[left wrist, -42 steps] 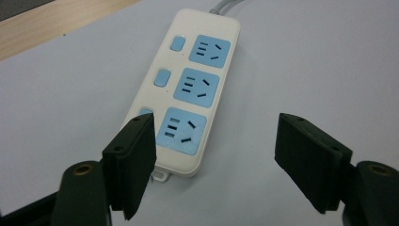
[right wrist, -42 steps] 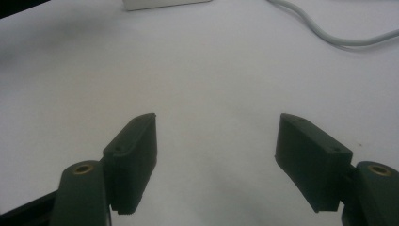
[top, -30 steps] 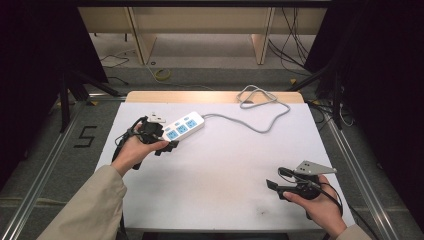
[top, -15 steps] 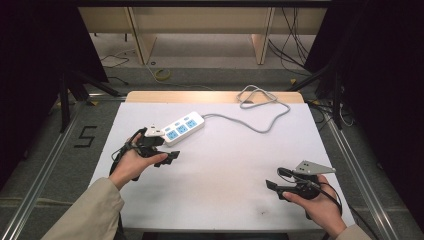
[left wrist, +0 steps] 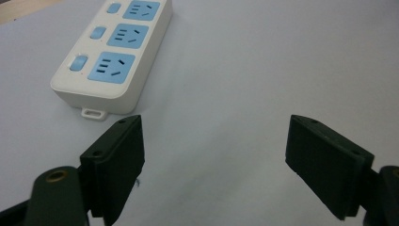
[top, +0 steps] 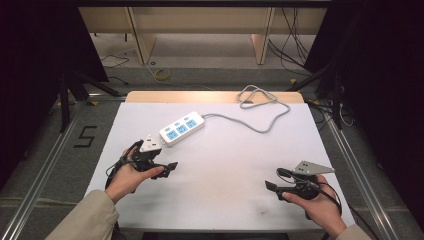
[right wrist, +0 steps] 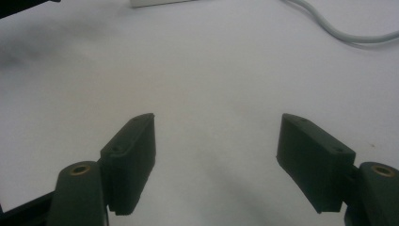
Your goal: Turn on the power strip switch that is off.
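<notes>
White plastic power strip (top: 182, 128) with three blue sockets lies flat on white table (top: 235, 165), left of centre toward far edge. Likely rigid, light, smooth shell; judge best hold across narrow width at near end, small mounting tab there. Grey cord (top: 252, 110) soft, loops toward far right edge; would drag. No containers present. Your left gripper (top: 165, 169) sits just short of strip's near end, jaws wide apart, empty. Your right gripper (top: 272, 187) near front right, well apart, jaws spread, holding nothing.
</notes>
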### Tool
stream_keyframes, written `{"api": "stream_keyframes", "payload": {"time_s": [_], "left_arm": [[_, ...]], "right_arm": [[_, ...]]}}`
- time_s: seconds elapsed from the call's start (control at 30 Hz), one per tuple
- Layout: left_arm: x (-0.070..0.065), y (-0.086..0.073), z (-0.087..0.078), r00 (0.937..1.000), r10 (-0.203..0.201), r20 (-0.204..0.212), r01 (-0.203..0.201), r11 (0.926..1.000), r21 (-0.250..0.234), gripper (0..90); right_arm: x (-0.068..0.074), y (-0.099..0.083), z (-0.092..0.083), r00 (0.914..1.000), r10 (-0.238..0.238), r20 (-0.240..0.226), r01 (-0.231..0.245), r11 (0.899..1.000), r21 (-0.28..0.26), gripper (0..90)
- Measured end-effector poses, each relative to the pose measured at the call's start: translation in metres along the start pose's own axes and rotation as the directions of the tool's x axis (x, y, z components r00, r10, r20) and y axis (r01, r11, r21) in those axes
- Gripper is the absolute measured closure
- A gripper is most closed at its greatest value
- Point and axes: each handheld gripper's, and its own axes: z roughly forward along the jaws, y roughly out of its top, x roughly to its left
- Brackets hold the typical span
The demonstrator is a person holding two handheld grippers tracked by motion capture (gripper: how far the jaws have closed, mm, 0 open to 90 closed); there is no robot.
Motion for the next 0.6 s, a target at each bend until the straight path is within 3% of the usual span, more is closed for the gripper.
{"api": "stream_keyframes", "payload": {"time_s": [0.6], "left_arm": [[-0.009, -0.026, -0.009, 0.9989, 0.042, -0.022, -0.041, 0.9989, 0.024, 17.5]], "right_arm": [[0.0, 0.0, -0.001, 0.9999, -0.01, -0.005, 0.01, 1.0, -0.003, 29.2]]}}
